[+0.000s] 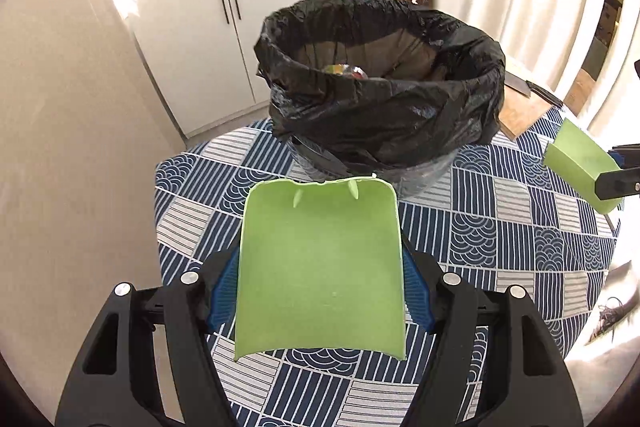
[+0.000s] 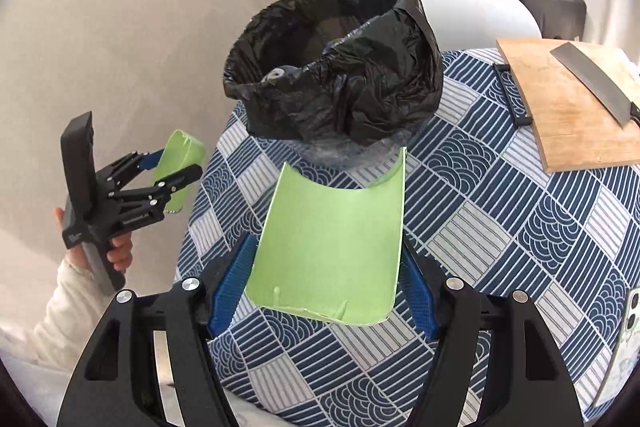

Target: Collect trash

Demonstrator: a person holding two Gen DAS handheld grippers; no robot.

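Two curved green pieces of trash are held clear of the table just short of the black-lined bin [image 1: 380,75], one [image 1: 320,267] clamped between the jaws of the left gripper [image 1: 318,291], the other [image 2: 332,247] between those of the right gripper [image 2: 326,295]. The carrying step appears in hand; next, each piece would need to be brought over the bin's mouth and released. Both grippers are pitched down toward the bin, the left one gripped by a hand [image 2: 116,251] at the bin's left.

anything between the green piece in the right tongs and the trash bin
Only bare patterned tablecloth between the green piece and the black-bagged trash bin, seen in the right wrist view.
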